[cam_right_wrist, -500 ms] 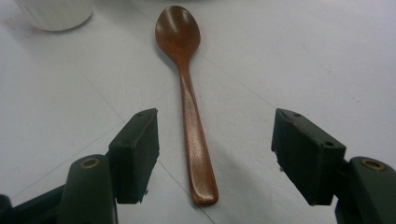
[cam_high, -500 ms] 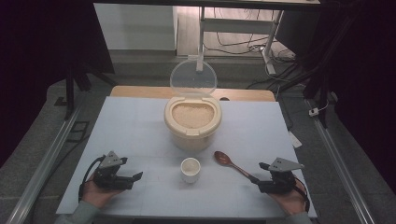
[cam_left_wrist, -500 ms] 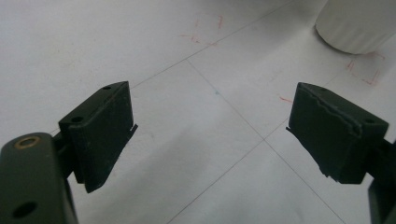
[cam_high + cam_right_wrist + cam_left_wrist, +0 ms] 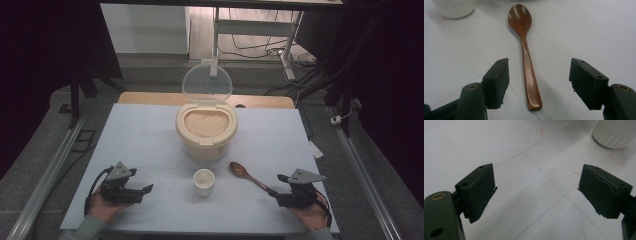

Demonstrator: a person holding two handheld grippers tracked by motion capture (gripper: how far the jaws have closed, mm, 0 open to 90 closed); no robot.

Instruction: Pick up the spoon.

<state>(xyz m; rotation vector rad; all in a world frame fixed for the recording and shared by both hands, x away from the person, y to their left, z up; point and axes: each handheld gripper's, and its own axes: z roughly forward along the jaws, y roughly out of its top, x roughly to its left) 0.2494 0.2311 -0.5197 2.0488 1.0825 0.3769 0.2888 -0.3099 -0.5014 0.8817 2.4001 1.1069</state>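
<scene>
Right gripper (image 4: 280, 192) rests on the counter (image 4: 150, 135), fingers (image 4: 497, 82) wide open, holding nothing. Spoon (image 4: 525, 53) lies flat on the counter, its handle end between the right fingers, untouched by either; bowl of the spoon points away, ahead of them. Cup (image 4: 204, 181) sits ahead-left of the right fingers, near the spoon bowl. Left gripper (image 4: 142, 192) also low over the counter, fingers (image 4: 477, 190) wide open, empty; cup (image 4: 615, 132) ahead-right of them. Rice container (image 4: 206, 131), lid up, behind the cup.
</scene>
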